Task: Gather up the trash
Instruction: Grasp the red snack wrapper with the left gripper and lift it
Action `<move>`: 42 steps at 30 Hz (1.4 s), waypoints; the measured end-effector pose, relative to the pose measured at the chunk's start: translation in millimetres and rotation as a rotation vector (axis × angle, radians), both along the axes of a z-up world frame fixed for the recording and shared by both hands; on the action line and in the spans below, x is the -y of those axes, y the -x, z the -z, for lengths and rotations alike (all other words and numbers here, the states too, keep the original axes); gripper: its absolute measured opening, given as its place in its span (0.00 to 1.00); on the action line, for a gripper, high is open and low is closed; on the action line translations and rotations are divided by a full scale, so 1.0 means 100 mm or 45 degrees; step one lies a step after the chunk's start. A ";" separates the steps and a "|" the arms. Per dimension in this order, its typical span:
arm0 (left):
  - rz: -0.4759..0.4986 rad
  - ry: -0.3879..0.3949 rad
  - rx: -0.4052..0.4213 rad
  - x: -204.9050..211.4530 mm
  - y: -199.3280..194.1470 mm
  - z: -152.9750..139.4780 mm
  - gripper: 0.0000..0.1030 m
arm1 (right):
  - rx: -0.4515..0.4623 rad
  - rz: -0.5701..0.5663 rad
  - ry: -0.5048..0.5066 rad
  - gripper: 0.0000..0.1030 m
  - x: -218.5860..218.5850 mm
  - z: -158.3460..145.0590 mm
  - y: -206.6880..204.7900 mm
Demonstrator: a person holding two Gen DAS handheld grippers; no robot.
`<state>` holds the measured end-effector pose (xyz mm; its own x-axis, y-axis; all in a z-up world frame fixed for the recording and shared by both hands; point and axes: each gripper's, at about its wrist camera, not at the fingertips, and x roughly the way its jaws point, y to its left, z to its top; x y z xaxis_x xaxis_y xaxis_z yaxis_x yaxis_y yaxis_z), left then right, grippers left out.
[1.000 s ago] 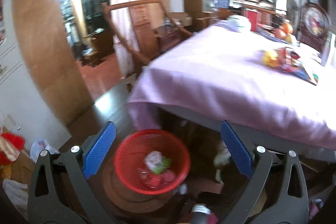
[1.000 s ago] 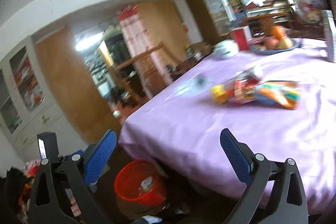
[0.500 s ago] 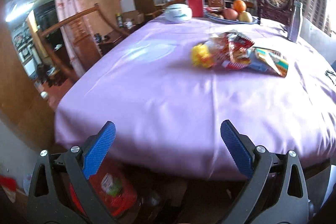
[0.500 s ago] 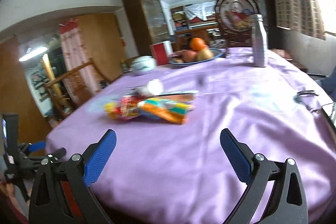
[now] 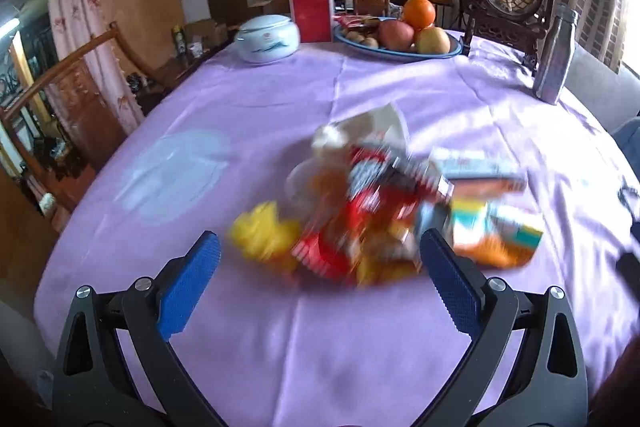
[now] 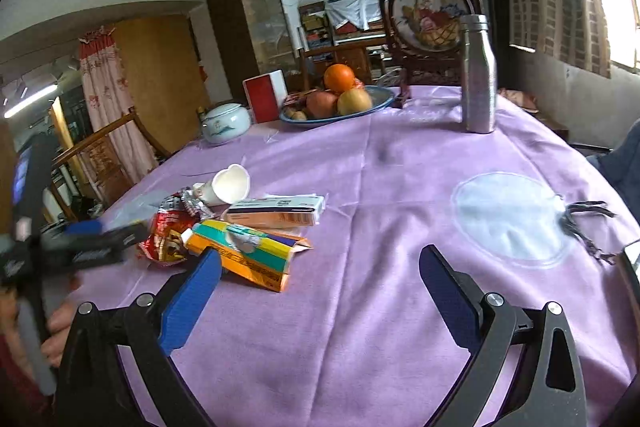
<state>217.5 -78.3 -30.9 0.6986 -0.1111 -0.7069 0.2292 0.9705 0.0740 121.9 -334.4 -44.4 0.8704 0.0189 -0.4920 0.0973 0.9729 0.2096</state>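
My left tongs point(image 5: 316, 259), gaping empty, face the trash pile point(image 5: 384, 211) at frame centre; right tongs point(image 6: 320, 267), also open, sit farther off.

Black frames with silver screws carry ribbed blue fingers point(image 5: 188, 283).

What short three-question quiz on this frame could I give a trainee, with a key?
1. True or false: both grippers are open and empty.
2. Which lies nearest the left gripper? A) trash pile B) fruit plate C) steel bottle
3. Fill in: the paper cup lies on its ____.

Key: 1 true, the right gripper too; 2 A; 3 side.
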 end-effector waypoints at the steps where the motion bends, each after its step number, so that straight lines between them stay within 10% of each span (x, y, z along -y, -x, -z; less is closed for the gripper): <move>1: 0.003 0.014 -0.021 0.08 -0.12 0.02 0.94 | -0.007 0.000 0.003 0.95 -0.01 0.00 -0.01; 9: -0.050 -0.095 -0.102 0.26 -0.45 0.24 0.94 | -0.171 -0.030 -0.051 0.95 0.00 0.15 -0.19; 17: -0.181 -0.214 -0.079 -0.60 0.06 0.28 0.94 | -0.217 -0.007 -0.264 0.95 0.23 0.26 -0.23; 34: -0.123 0.059 0.076 -1.02 0.49 -0.31 0.94 | -0.229 -0.094 -0.031 0.95 -0.10 0.17 -0.24; 42: -0.089 -0.026 -0.009 -0.77 0.37 0.01 0.94 | -0.225 -0.094 -0.028 0.95 -0.11 0.17 -0.23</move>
